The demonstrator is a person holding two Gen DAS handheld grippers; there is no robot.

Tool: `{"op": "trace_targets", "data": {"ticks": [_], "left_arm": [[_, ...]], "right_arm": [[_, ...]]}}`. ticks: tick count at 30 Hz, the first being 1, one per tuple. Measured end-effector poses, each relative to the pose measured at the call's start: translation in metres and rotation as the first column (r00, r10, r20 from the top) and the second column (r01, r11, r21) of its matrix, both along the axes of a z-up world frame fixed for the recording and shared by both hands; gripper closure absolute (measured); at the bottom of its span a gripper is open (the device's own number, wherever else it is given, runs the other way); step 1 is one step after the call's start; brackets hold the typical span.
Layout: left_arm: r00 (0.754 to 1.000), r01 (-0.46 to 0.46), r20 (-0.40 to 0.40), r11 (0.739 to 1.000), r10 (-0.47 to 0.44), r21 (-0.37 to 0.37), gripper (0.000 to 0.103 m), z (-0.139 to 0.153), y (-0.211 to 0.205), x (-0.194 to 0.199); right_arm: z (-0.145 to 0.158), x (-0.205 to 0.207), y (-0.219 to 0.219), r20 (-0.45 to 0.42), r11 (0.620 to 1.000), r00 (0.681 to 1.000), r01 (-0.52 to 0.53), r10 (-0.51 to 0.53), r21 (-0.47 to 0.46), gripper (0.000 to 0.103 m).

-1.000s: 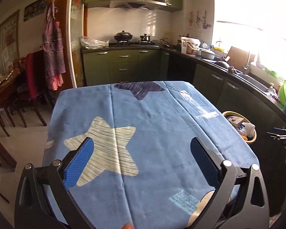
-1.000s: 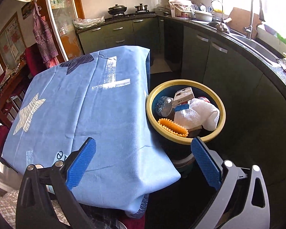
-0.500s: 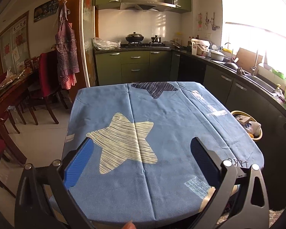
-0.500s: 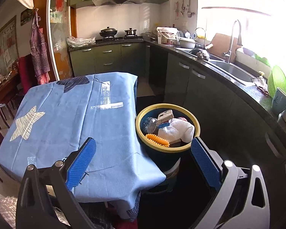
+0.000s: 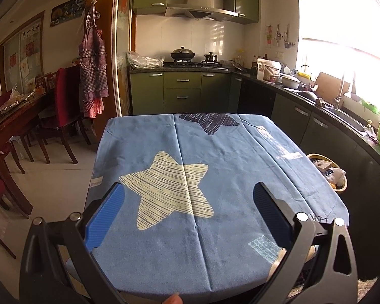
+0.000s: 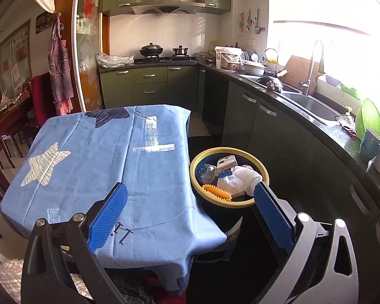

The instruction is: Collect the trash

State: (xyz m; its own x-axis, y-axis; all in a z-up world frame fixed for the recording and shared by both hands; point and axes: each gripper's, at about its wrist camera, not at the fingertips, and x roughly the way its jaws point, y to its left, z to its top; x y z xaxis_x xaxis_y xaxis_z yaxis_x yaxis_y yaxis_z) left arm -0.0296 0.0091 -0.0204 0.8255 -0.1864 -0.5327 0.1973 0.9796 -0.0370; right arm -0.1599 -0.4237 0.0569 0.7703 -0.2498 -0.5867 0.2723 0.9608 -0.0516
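Note:
A yellow-rimmed dark blue bin (image 6: 262, 171) stands on the floor at the table's right side and holds a white crumpled towel (image 6: 236, 178), an orange spiky piece (image 6: 216, 192), a small box (image 6: 226, 163) and a clear plastic item (image 6: 207, 172). The bin also shows in the left wrist view (image 5: 316, 156). The table under a blue star-print cloth (image 5: 190, 177) carries no loose items. My left gripper (image 5: 188, 215) is open and empty above the table's near edge. My right gripper (image 6: 190, 217) is open and empty, near the bin and above it.
Green kitchen cabinets and a dark counter with a sink (image 6: 309, 103) run along the right. A stove with pots (image 5: 195, 59) is at the back. A dining table and red chairs (image 5: 63, 106) stand at the left. Light tile floor lies left of the table.
Both grippers have pulled back and risen. The table and the bin look smaller and farther. Both grippers stay open and empty.

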Motion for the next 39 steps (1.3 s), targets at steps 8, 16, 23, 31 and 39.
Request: {"op": "trace_targets", "data": {"ticks": [8,16,23,31,39], "left_arm": [[1.000,0.031,-0.002,1.000,-0.031,-0.002,0.006,0.000,-0.007,-0.002],[0.998,0.056,-0.016,0.998,-0.056,-0.004,0.006,-0.001,-0.014,-0.002],[0.999,0.052,-0.009,0.999,-0.051,0.008,0.006,-0.001,-0.016,-0.003],[0.999,0.053,-0.006,0.999,-0.053,0.008,0.006,0.000,-0.017,-0.004],[0.998,0.056,-0.005,0.998,-0.056,0.011,0.006,0.001,-0.018,-0.005]], "right_arm": [[-0.001,0.004,-0.002,0.004,1.000,1.000,-0.013,0.013,0.010,0.005],[-0.005,0.007,-0.005,-0.001,1.000,1.000,-0.019,0.019,0.017,0.005],[-0.008,0.011,-0.007,-0.008,1.000,1.000,-0.019,0.020,0.018,0.005],[-0.010,0.013,-0.006,-0.010,1.000,1.000,-0.022,0.022,0.019,0.005],[-0.011,0.013,-0.006,-0.012,1.000,1.000,-0.022,0.022,0.018,0.005]]}}
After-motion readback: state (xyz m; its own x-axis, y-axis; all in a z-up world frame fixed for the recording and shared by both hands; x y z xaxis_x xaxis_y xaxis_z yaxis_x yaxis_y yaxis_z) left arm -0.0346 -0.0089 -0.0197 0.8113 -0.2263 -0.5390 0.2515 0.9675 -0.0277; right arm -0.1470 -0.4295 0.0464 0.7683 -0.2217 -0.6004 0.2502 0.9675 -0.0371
